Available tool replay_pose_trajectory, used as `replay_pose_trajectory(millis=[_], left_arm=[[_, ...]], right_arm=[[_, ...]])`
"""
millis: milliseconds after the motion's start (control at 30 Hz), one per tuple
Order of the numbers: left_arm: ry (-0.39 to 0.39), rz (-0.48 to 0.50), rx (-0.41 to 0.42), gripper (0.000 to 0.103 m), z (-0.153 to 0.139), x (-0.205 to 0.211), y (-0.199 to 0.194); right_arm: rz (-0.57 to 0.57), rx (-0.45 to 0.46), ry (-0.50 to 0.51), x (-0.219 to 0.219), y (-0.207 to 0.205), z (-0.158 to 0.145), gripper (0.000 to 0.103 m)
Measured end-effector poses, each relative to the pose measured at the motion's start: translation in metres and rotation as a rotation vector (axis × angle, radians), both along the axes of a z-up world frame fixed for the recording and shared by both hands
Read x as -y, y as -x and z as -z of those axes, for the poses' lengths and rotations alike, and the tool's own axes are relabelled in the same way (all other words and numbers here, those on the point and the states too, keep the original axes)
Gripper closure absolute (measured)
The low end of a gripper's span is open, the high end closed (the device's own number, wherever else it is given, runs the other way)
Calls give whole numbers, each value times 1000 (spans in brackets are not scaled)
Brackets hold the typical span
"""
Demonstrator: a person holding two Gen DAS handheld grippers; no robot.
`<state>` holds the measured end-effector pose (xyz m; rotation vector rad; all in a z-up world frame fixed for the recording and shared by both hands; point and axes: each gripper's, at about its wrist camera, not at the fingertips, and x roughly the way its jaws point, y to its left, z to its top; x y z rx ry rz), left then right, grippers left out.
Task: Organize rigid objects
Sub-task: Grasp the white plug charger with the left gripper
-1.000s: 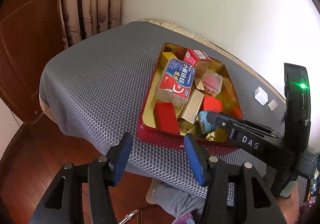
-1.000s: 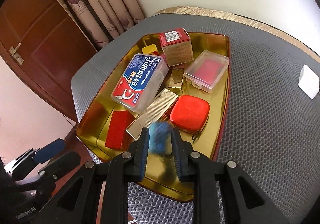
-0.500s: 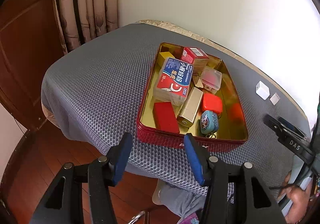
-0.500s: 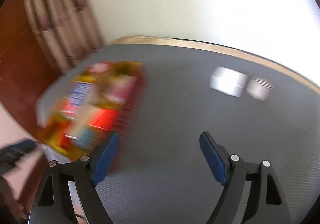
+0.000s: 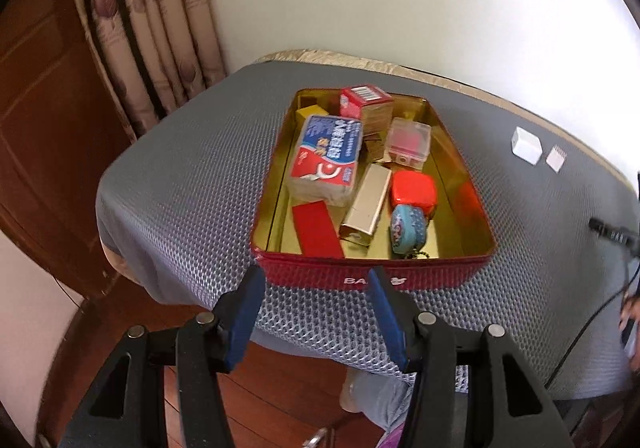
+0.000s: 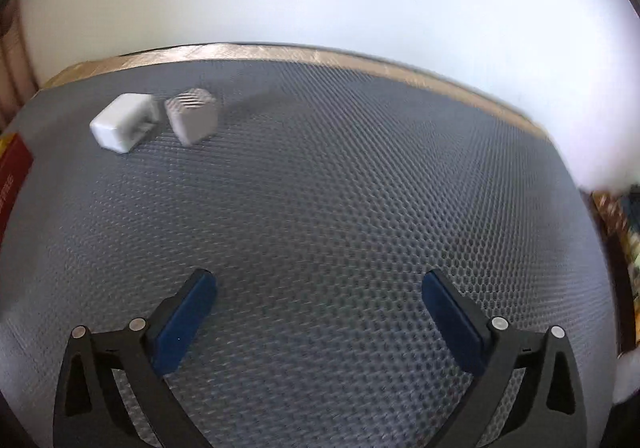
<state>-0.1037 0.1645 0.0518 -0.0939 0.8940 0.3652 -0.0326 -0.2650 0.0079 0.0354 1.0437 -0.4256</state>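
Note:
A red tin with a gold inside sits on the grey mat and holds several items: a blue round case, a red square case, a gold bar box, a blue-red floss box, a clear box. My left gripper is open and empty, just in front of the tin's near wall. My right gripper is open and empty over bare mat. A white block and a grey patterned cube lie far left of it; they also show in the left wrist view.
The grey mesh mat covers the table, with a tan border along the white wall. The tin's red corner shows at the left edge. Curtains and a wooden door stand left of the table. Wooden floor lies below the near edge.
My right gripper let go of the blue round case in the tin, opened wide and swung right over bare mat. My left gripper stayed open and shifted slightly.

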Motion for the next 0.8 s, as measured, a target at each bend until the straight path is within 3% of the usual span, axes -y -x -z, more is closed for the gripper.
replay_pose_trajectory(millis=[67,433,667,800], left_arm=[[-20,25,-1,48,-4,10,-3],[-15,263,-6,46,-23,97,-77],[120,383,-112,45,-6,142,-162],[158,449,-134,45,0,162,-213]], right_arm=[[36,9,-70,18,-1,1,0],[23,30,-81,23,11,-3,0],[23,61,-108,15,17,-8,0],[11,83,-130,12,22,-11,0]])
